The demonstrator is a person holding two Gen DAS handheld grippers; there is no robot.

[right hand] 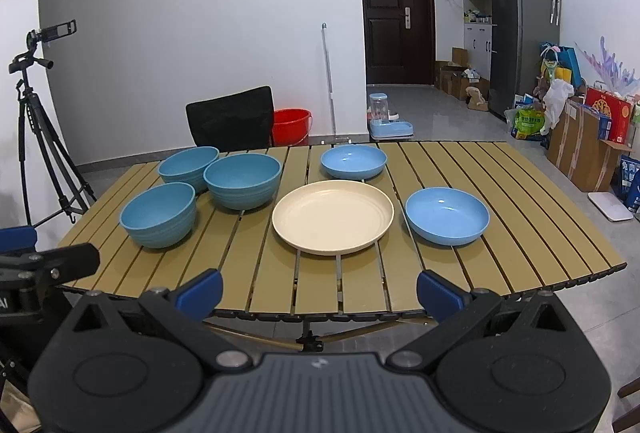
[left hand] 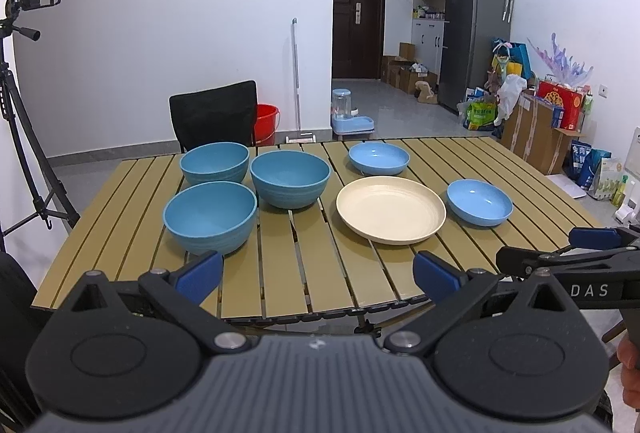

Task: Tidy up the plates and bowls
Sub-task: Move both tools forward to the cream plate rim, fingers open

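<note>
Three deep blue bowls stand on the left of the slatted table (left hand: 304, 273): a near one (left hand: 210, 217), a far left one (left hand: 215, 163) and a middle one (left hand: 290, 179). A cream plate (left hand: 391, 209) lies right of centre, with a shallow blue dish behind it (left hand: 379, 157) and another to its right (left hand: 479, 201). My left gripper (left hand: 318, 277) is open and empty over the table's near edge. My right gripper (right hand: 319, 291) is open and empty at the near edge, in front of the cream plate (right hand: 333, 215). The right gripper also shows at the right edge of the left wrist view (left hand: 560, 253).
A black chair (left hand: 214, 115) stands behind the table, with a red bucket (left hand: 266, 123) beside it. A tripod (left hand: 24, 113) stands at the left. A fridge (left hand: 474, 25), boxes and bags line the right wall.
</note>
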